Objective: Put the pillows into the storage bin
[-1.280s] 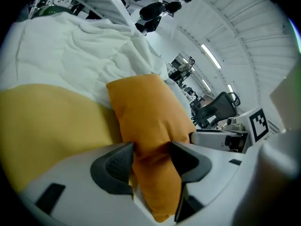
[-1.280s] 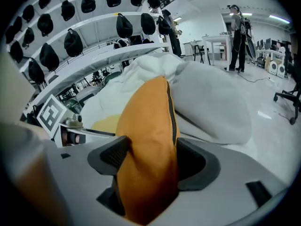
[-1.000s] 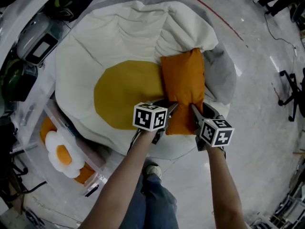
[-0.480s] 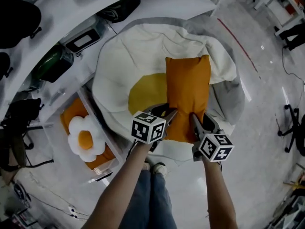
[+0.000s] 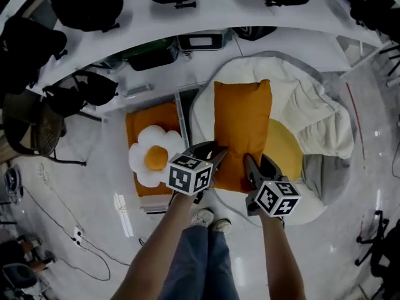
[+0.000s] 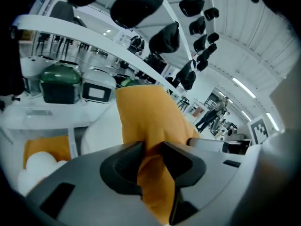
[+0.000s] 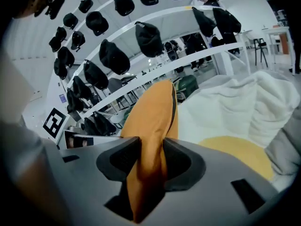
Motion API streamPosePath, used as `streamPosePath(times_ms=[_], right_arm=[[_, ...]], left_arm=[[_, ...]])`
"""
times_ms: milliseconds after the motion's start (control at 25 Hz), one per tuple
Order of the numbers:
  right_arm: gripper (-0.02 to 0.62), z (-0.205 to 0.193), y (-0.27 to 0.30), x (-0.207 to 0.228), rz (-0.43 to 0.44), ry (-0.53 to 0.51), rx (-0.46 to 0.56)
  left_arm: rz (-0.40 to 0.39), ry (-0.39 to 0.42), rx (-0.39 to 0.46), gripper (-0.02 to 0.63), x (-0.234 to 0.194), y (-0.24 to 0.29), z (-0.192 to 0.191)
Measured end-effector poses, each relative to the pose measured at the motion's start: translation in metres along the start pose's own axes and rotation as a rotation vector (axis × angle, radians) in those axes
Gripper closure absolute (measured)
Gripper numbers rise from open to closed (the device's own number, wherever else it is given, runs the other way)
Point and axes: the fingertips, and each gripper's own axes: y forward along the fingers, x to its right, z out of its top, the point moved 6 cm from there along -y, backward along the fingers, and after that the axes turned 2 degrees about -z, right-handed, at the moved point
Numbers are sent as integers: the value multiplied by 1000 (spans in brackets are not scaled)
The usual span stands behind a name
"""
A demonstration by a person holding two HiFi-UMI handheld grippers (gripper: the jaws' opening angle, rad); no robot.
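Note:
An orange pillow (image 5: 242,130) hangs lengthwise over the big fried-egg cushion (image 5: 306,120), held by its near edge. My left gripper (image 5: 209,158) pinches the left corner of that edge, its jaws closing on the fabric. My right gripper (image 5: 253,167) is shut on the right corner. In the left gripper view the orange pillow (image 6: 146,112) is squeezed between that gripper's (image 6: 151,149) pads. The right gripper view shows the pillow (image 7: 153,112) edge-on in that gripper's (image 7: 149,147) jaws. The clear storage bin (image 5: 150,205) lies just left, holding a second orange pillow (image 5: 150,117) and a white flower pillow (image 5: 153,158).
A curved white desk (image 5: 206,14) runs across the far side, with black bags (image 5: 87,5) and a dark case (image 5: 200,41) on and under it. Cables (image 5: 69,230) trail over the glossy floor at the left. The person's shoes (image 5: 209,217) stand below the grippers.
Both grippers have swung the orange pillow left across the egg cushion. The storage bin, earlier far off at the left, now lies right beside the left gripper.

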Motion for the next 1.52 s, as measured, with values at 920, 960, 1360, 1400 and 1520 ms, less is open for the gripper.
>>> streamPosePath(times_ms=[920, 960, 1360, 1400, 1520], right_arm=[[312, -164, 196, -238, 294, -235, -298], [298, -168, 197, -234, 287, -244, -306], [288, -163, 187, -218, 261, -229, -288], [287, -157, 185, -219, 260, -231, -275], [288, -132, 174, -226, 278, -257, -228]], left_arm=[[525, -272, 100, 479, -245, -235, -151], [531, -285, 97, 469, -248, -233, -158], [526, -307, 142, 448, -244, -235, -163], [526, -299, 151, 448, -241, -236, -156], [519, -252, 196, 448, -228, -240, -126]])
